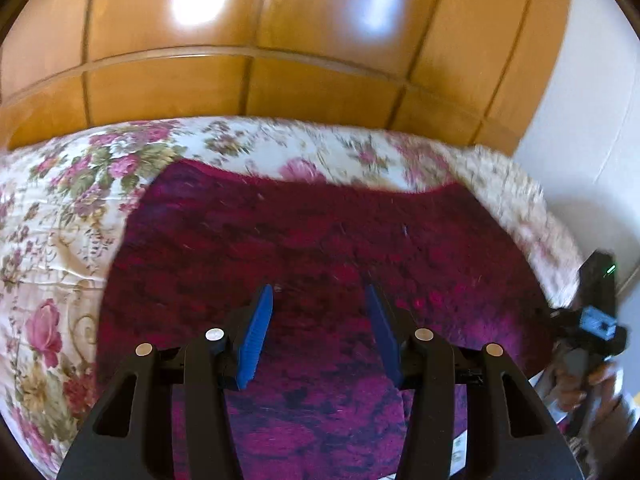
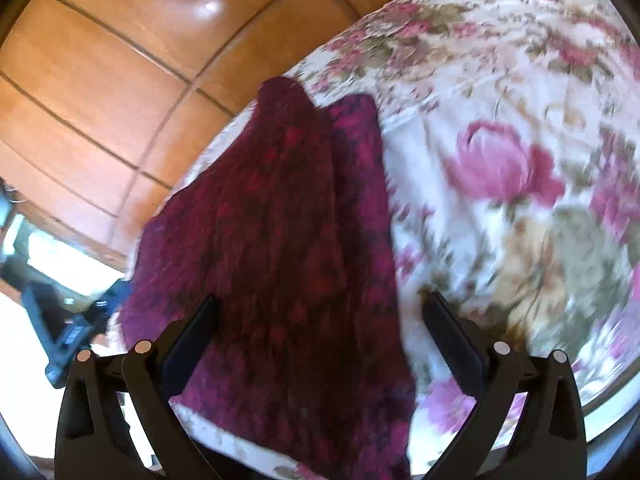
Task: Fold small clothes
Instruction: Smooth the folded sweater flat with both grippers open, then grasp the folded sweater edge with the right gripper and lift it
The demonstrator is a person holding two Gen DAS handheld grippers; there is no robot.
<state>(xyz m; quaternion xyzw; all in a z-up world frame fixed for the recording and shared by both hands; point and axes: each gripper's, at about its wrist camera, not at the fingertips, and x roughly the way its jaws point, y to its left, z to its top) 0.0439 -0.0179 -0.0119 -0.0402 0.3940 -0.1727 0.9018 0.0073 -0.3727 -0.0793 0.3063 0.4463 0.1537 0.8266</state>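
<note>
A fuzzy dark red and magenta garment (image 1: 320, 232) lies spread on a floral bedspread (image 1: 60, 220). My left gripper (image 1: 318, 292) hovers over its near part, its blue pads (image 1: 256, 332) standing apart with only the cloth below showing between them. In the right wrist view the same garment (image 2: 280, 184) runs away from me, a darker layer lying over a brighter magenta strip at its right edge. My right gripper (image 2: 323, 300) stands wide open above the garment's near end, one finger over the cloth and the other over the bedspread (image 2: 500, 120). Nothing is gripped.
Glossy wooden panels (image 1: 280, 40) rise behind the bed. A white wall (image 1: 592, 120) stands to the right. The right gripper's body (image 1: 596, 320) and a hand show at the bed's right edge; the left gripper's body (image 2: 68, 320) shows at the left edge of the right wrist view.
</note>
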